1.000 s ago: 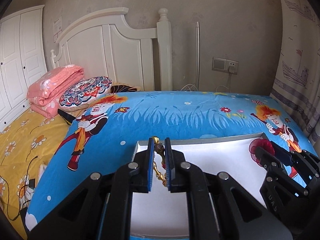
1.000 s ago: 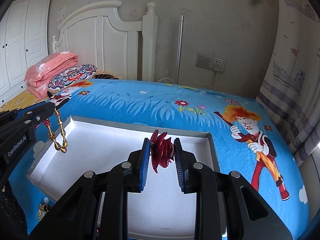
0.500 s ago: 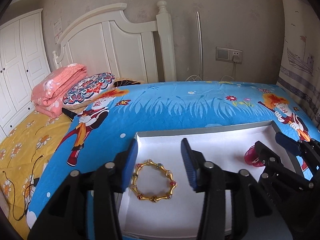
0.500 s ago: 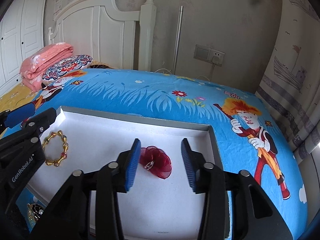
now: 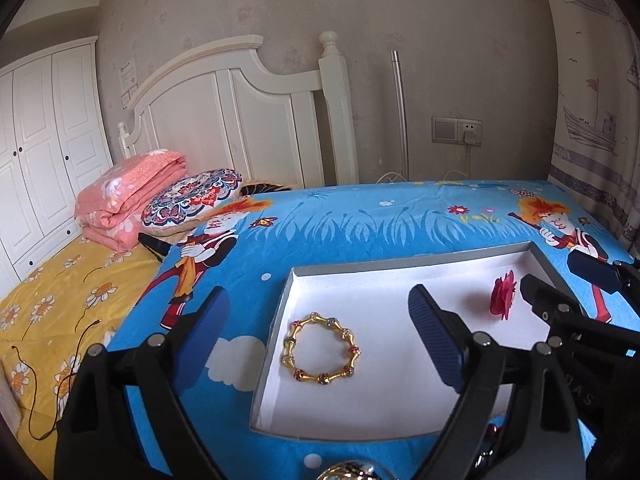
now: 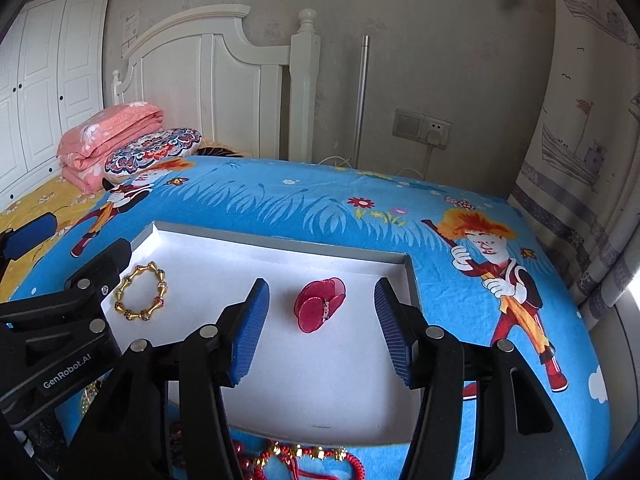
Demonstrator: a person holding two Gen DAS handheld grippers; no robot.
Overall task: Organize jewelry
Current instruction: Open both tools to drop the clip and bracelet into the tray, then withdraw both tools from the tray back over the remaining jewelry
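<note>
A shallow white tray (image 5: 400,264) (image 6: 280,246) lies on the blue cartoon bedspread. A gold beaded bracelet (image 5: 321,347) (image 6: 141,298) lies flat in its left part. A red flower ornament (image 6: 319,303) (image 5: 503,295) lies in its right part. My left gripper (image 5: 320,344) is open and empty, raised over the bracelet. My right gripper (image 6: 320,324) is open and empty, raised just behind the flower. Each gripper shows at the edge of the other's view.
Red and gold beaded jewelry (image 6: 304,456) lies on the bedspread in front of the tray. A shiny metal piece (image 5: 352,472) sits at the near edge. Folded pink quilt (image 5: 128,196) and patterned pillow (image 5: 192,196) lie by the white headboard.
Both grippers opened and pulled back. The bracelet dropped from the left gripper into the tray's left part; the red flower dropped from the right gripper into its right part.
</note>
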